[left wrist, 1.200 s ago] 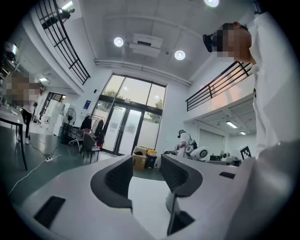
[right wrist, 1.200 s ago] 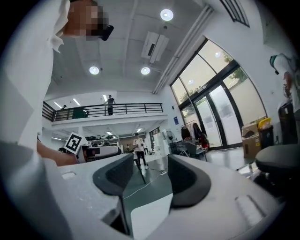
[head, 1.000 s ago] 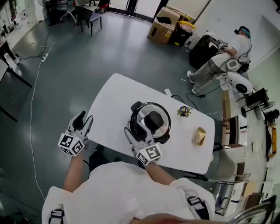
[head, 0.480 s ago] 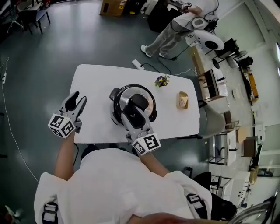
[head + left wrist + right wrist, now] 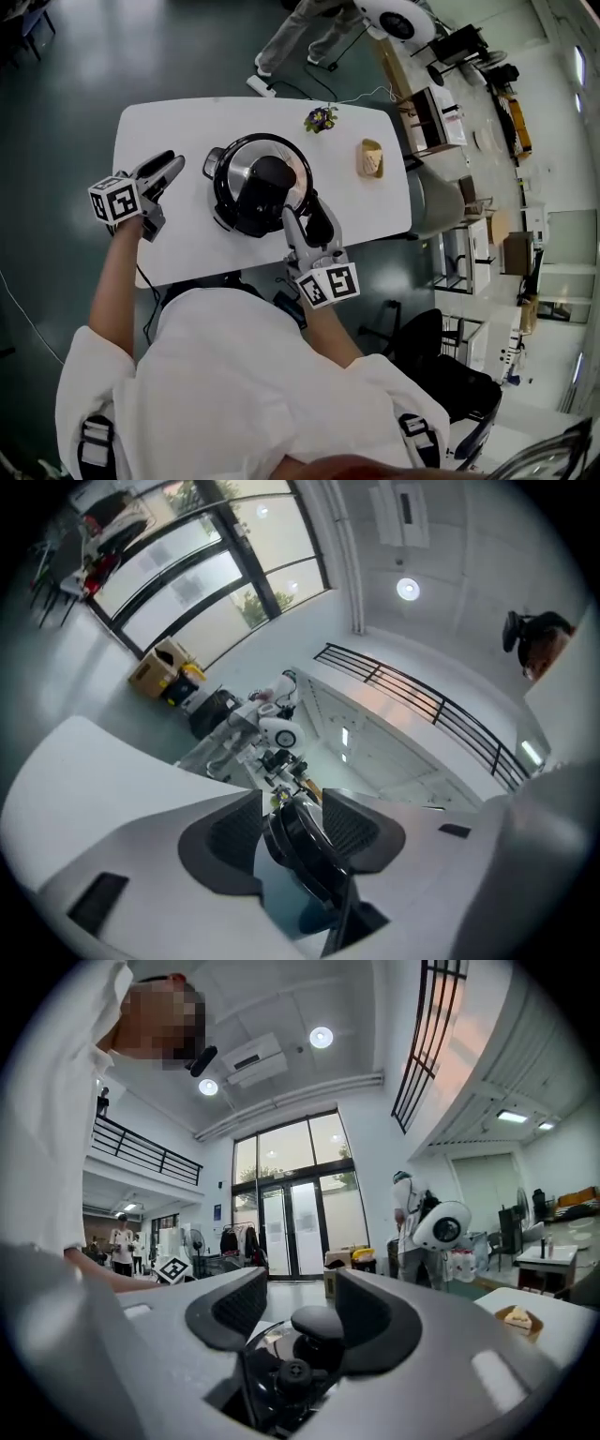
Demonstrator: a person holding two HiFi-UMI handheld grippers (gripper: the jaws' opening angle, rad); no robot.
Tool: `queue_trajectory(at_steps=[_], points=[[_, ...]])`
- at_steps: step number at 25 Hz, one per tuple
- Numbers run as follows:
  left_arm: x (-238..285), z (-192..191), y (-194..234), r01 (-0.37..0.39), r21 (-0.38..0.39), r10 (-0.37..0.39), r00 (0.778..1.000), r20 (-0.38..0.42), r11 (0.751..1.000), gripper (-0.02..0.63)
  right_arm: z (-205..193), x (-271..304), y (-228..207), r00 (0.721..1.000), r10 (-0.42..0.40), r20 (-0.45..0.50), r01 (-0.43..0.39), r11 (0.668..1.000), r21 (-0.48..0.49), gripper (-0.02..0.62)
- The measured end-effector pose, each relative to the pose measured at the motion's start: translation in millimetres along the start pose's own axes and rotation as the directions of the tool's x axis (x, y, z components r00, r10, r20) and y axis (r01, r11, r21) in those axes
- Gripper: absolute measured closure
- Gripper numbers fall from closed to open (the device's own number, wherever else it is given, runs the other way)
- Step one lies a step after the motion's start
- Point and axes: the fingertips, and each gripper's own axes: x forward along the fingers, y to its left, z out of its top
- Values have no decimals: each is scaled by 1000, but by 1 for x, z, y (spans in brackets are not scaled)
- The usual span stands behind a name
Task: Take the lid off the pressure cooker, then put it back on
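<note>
The black pressure cooker (image 5: pixel 230 202) stands mid-table with its shiny lid (image 5: pixel 246 159) on it. My right gripper (image 5: pixel 307 210) is at the cooker's near right rim, pointing at the lid's middle. Its jaws are narrow and shut on the lid's black handle (image 5: pixel 274 1399). The lid's top knob (image 5: pixel 319 1322) shows beyond the right gripper (image 5: pixel 295 1312). My left gripper (image 5: pixel 170 170) hovers a short way left of the cooker, open and holding nothing. The left gripper (image 5: pixel 292 834) is rolled, and the cooker's black rim (image 5: pixel 302 850) shows ahead between its jaws.
The white table (image 5: pixel 155 127) also carries a small flower pot (image 5: pixel 321 118) and a wooden dish (image 5: pixel 371 158) at the far right. A power strip (image 5: pixel 260 86) lies on the floor behind it. Desks and shelves (image 5: pixel 441 122) line the right side.
My right gripper has swung round the cooker's near side from its left to its right. My left gripper has moved in towards the cooker's left side and rolled. The head view has turned.
</note>
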Motion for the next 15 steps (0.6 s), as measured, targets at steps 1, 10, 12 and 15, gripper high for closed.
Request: queue_trajectory(at_steps=[1,10,12,15], points=[[8,-6,5,14,-37,-15,999,-28,999,416,-1,-4,-4,1000,-14,-3,14,1000,-2,364],[55,-42,34,112,-473,-168,983,-77,874,414,-7,-34,-20,995,-94,-22,94,996,-3,364],[63,-53,40,114,-505,-184,979,-92,856,414,-12,-38,-22,994,-102,-30,102,995,1,364],[73,-63,33,133,-544,-217,972,-92,828,416,-18,-39,-27,994,-105,-42,105,994,-2,364]])
